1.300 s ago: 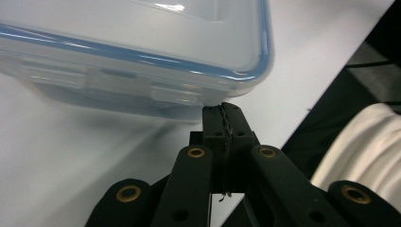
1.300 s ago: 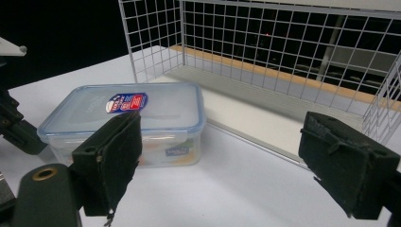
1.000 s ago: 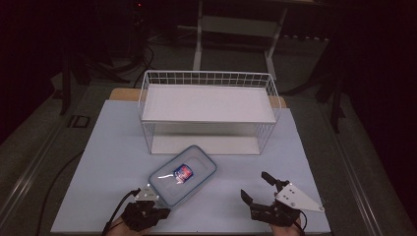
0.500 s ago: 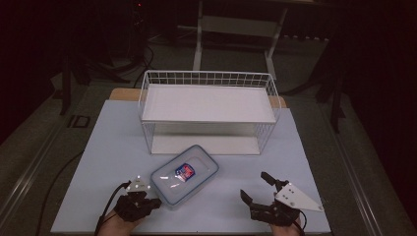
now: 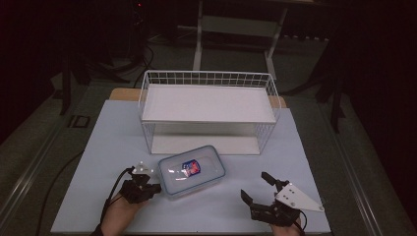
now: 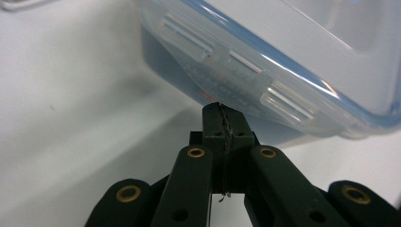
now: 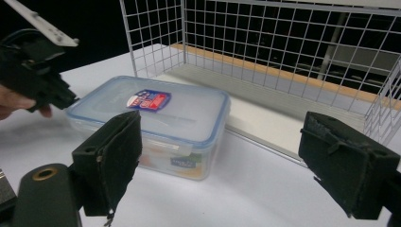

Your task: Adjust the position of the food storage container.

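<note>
**Closed left gripper at the container's short end, right gripper wide beside it**

The food container (image 5: 192, 170) lies on the pale blue table (image 5: 98, 147), just in front of the white wire shelf rack (image 5: 209, 110) and angled to it, its far corner near the rack's lower board. A strip of bare table separates container and rack. To the left of the container the tabletop is free as far as the table's left edge; to the right a broad bare patch runs between the container and the right gripper (image 5: 259, 188), and more beyond it toward the right edge. The front edge of the table lies close under both hands.

The left gripper (image 5: 153, 187) has its jaws pressed together with nothing between them; in its own view the tips (image 6: 222, 118) sit right at the container's side clasp, and contact cannot be told. The right gripper (image 7: 222, 161) stands with jaws spread wide, holding nothing, the container seen between them but well ahead.

A second ago the left gripper was at the container's near corner, lower in the high view; it has since shifted leftward and now sits at the left short end. The container and the right gripper have kept their places.

The container is a clear rectangular box with rounded corners, a blue-rimmed snap lid (image 7: 156, 106) and a red-and-blue label (image 7: 148, 100) on top; coloured contents show dimly through its wall.
</note>
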Motion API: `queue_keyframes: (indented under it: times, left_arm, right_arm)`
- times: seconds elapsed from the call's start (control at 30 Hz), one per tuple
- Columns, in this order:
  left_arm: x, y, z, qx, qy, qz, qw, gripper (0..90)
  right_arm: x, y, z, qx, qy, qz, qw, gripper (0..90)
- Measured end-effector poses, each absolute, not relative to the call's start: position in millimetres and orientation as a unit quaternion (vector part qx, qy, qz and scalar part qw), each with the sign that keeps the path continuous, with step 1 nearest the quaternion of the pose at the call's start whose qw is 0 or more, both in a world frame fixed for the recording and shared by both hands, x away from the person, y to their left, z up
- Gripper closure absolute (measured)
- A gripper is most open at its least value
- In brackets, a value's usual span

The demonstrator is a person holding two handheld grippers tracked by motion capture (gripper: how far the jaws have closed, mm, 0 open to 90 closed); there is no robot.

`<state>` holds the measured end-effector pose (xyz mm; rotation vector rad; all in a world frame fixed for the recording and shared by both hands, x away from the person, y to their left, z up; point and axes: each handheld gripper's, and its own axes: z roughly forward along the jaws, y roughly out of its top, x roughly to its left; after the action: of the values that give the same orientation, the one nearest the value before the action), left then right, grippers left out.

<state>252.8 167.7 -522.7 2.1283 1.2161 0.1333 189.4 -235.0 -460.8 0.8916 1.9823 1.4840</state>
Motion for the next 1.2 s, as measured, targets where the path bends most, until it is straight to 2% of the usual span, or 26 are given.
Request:
queue_keyframes:
  times: [0.53,1.03,1.2]
  left_arm:
    - [296.9,154.7,-524.9,0.821,0.463,0.064,0.328,89.3]
    - [310.7,141.6,-524.1,0.819,0.459,0.064,0.338,89.0]
    - [300.9,155.0,-509.7,0.812,0.461,0.083,0.347,80.1]
  right_arm:
    - [189.2,-235.0,-461.0,0.327,0.729,0.547,0.250,13.9]
    - [190.0,-236.3,-461.6,0.330,0.728,0.547,0.248,13.9]
    - [189.6,-236.3,-461.4,0.329,0.728,0.546,0.250,13.9]
